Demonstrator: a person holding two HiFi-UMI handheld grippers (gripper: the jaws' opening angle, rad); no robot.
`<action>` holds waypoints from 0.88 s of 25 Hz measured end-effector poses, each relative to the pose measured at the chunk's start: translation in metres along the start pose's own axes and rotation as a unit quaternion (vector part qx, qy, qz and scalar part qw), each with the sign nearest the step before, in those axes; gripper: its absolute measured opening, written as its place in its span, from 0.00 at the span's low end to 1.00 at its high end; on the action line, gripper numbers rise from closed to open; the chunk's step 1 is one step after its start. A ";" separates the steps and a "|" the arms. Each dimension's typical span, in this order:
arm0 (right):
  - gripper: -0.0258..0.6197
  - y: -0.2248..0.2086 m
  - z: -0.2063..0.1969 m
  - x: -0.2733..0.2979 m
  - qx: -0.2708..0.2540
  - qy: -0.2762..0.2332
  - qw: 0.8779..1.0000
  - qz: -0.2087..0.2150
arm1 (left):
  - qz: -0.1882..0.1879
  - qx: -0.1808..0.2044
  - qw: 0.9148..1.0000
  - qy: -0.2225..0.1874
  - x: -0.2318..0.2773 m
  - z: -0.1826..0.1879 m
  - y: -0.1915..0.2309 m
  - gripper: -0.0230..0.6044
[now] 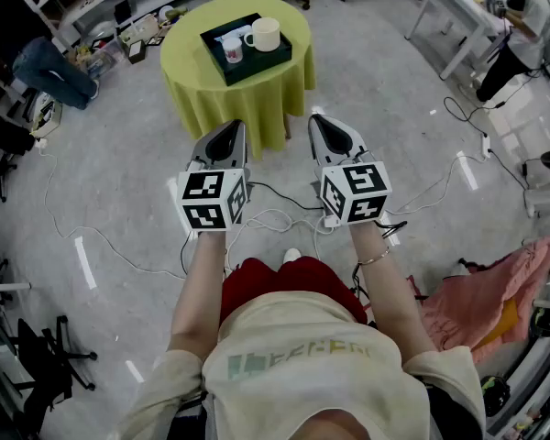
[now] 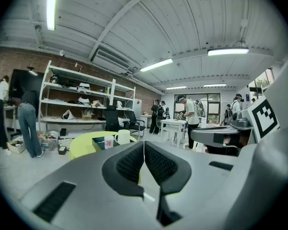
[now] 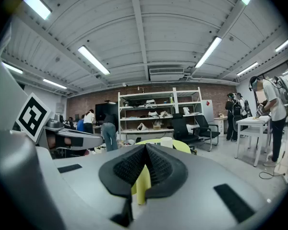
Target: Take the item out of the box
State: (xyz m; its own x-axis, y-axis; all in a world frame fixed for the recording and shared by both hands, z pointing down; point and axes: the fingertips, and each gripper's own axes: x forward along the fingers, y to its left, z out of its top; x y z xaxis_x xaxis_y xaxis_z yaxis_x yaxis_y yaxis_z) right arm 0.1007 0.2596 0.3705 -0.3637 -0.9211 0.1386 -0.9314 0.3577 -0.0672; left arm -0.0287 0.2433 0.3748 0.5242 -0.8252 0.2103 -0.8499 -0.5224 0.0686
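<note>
A round table with a yellow-green cloth stands ahead of me. On it sits a dark open box holding a large cream mug and a small patterned cup. My left gripper and right gripper hover side by side in front of the table, short of its near edge, both shut with nothing between the pads. In the left gripper view, the shut left gripper has the box and mug beyond it. The right gripper points at the table; the mug shows over its jaws.
Cables trail over the grey floor under my grippers. A white table stands at the back right, metal shelves at the back left, and a pink cloth lies at the right. People stand around the room.
</note>
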 end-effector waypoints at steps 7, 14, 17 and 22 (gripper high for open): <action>0.09 -0.011 -0.009 -0.004 0.003 0.010 1.000 0.010 | 0.005 0.004 1.000 0.007 0.008 -0.004 -0.014 0.08; 0.10 -0.020 -0.020 -0.008 0.010 0.021 0.999 0.032 | 0.016 0.008 1.000 0.010 0.018 -0.010 -0.028 0.08; 0.10 -0.025 -0.023 -0.011 0.010 0.026 0.999 0.035 | 0.022 0.008 1.000 0.009 0.020 -0.009 -0.032 0.08; 0.10 -0.034 -0.023 -0.012 0.014 0.025 0.999 0.035 | 0.033 0.014 0.999 0.004 0.020 -0.001 -0.033 0.08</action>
State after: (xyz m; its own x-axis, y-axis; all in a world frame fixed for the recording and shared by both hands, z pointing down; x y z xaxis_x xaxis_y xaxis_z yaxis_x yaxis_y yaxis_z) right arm 0.1368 0.2617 0.3938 -0.4280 -0.8854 0.1813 -0.9036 0.4150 -0.1063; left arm 0.0094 0.2441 0.3782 0.4672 -0.8561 0.2210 -0.8804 -0.4735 0.0272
